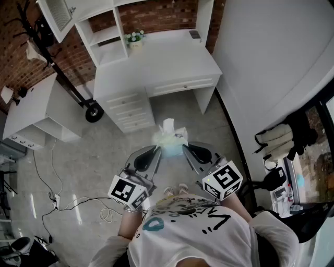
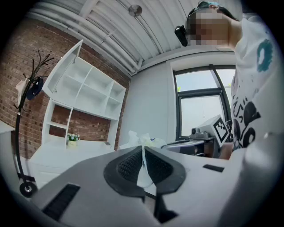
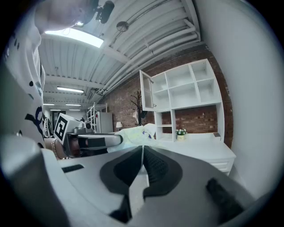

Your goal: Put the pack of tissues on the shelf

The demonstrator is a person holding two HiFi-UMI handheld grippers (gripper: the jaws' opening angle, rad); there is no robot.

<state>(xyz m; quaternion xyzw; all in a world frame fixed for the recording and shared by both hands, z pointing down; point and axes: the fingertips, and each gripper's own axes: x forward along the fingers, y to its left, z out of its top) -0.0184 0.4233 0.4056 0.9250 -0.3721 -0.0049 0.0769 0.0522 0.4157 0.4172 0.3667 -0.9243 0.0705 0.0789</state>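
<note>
Presently left gripper [image 1: 156, 152] and right gripper [image 1: 186, 149] each pinch one side of the pack of tissues [image 1: 171, 140], short of the bench [image 1: 167, 62].

The left gripper [image 1: 157, 151] and the right gripper [image 1: 184, 148] were grey shells with black ribbed pads [image 2: 128, 164]. Behind the fingers each carried a white cube [image 1: 128, 191] with black square markers. The person wore a white T-shirt [image 1: 209, 234] with black and teal print.

Red brick wall [image 1: 156, 15] at the back; against it a white desk [image 1: 167, 62] with drawers [image 1: 128, 109] and an open white shelf [image 1: 104, 34] on top. Small flower pot [image 1: 135, 39] on the desk. Grey floor [image 1: 78, 151] with cables [image 1: 56, 198]. Black coat stand [image 1: 94, 111] at left. White wall [image 1: 271, 52] at right. Large window [image 2: 199, 106]. White ribbed ceiling [image 3: 146, 31] with a lit strip lamp [image 3: 73, 36].
</note>
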